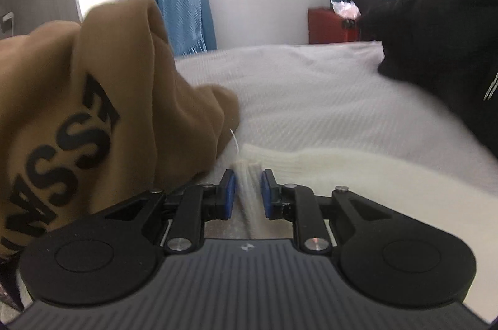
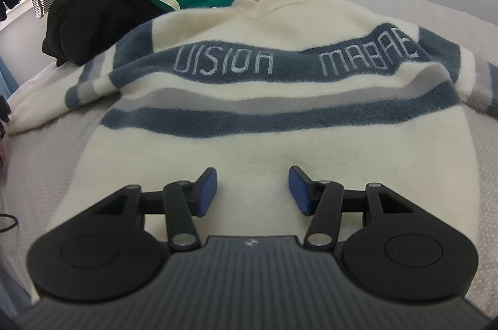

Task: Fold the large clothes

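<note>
A white textured bed (image 2: 485, 143) carries the cream knitted sweater with blue and grey stripes (image 2: 264, 149), spread flat with its collar far from the right tongs (image 2: 252, 190) and its hem nearest them. The sleeves run out sideways. Those tongs stand half wide over the lower body, holding nothing. The left tongs (image 1: 248, 193), narrow, pinch the ribbed cream cuff (image 1: 247, 174), beside a tan printed hoodie (image 1: 93, 118).

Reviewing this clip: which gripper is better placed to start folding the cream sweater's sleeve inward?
Left. The left gripper is shut on the ribbed cuff of the cream sweater. The right gripper hangs open over the sweater's body, gripping nothing.
</note>
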Demonstrator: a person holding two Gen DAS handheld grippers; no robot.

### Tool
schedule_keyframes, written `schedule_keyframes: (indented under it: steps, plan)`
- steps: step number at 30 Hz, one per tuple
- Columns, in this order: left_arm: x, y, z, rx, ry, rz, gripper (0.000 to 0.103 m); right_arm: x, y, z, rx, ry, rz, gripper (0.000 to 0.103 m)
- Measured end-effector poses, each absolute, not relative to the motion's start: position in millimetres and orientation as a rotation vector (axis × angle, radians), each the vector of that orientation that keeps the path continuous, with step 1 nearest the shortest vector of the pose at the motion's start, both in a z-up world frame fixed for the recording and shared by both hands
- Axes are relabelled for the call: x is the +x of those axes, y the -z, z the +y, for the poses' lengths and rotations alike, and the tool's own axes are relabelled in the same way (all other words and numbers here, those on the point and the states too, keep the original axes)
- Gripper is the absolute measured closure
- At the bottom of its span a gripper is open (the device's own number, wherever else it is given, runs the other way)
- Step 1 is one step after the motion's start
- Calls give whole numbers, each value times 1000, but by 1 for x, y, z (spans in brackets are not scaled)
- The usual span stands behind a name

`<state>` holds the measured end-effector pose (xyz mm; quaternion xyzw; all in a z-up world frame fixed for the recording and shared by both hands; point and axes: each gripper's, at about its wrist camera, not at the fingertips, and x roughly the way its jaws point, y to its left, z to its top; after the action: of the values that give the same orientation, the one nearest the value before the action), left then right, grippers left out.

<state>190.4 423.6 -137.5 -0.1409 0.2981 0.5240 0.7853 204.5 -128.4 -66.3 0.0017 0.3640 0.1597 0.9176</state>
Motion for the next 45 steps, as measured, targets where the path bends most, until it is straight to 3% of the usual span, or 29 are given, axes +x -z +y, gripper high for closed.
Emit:
schedule_keyframes:
  steps: [4,5,8,9,17,27,45]
  plan:
    - [195,137,424,-299,-1130,658,78,206,67,-128,1,-328,750,50]
    - [196,134,422,-296,-1129,665,73,206,67,-127,-4,-327,748,50]
    - [197,131,420,-282,-1102,688,41,206,67,-125,-13,-326,747,49]
    - [196,126,416,-280,-1091,687,35,206,67,-125,-11,-326,747,49]
    - [168,91,370,-340,-892,645,19,204,63,-126,3,-323,740,49]
    - [125,52,275,-429,-734,578,18,190,50,-141,39,-313,726,49]
    - [67,85,143,-691,-84,870,19,161,11,-237,74,-192,1075,49]
